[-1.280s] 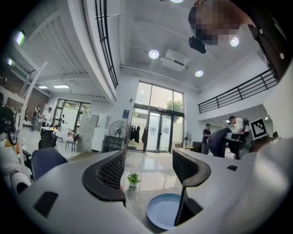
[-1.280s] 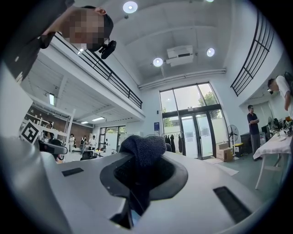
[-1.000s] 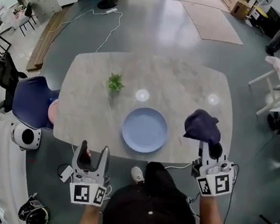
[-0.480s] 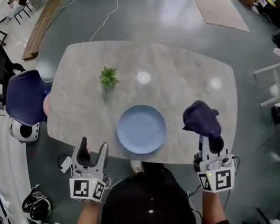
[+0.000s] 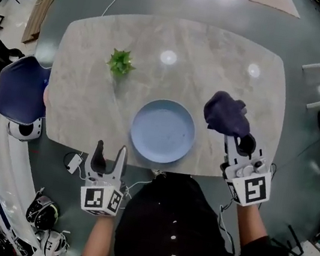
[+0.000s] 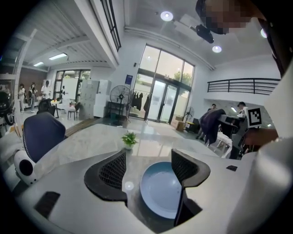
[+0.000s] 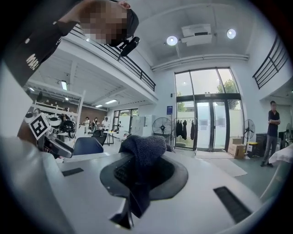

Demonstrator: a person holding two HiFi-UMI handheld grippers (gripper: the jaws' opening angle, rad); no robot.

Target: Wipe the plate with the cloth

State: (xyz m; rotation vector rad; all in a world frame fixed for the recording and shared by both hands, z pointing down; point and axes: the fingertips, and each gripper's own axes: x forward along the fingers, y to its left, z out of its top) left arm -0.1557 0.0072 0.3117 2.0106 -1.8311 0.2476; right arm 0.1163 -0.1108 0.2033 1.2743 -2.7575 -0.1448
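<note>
Plate (image 5: 163,130) blue, lying at near-centre edge of table (image 5: 99,53) | cloth (image 5: 226,113) dark, bunched, clamped in right gripper (image 5: 237,144) just right of plate | left gripper (image 5: 111,152) jaws apart, empty, off table's near edge; plant (image 5: 120,62) far left

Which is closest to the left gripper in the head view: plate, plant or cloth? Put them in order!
1. blue plate, just ahead and right of the left gripper.
2. small green plant, straight ahead, farther off.
3. dark cloth, far across on the right.
</note>
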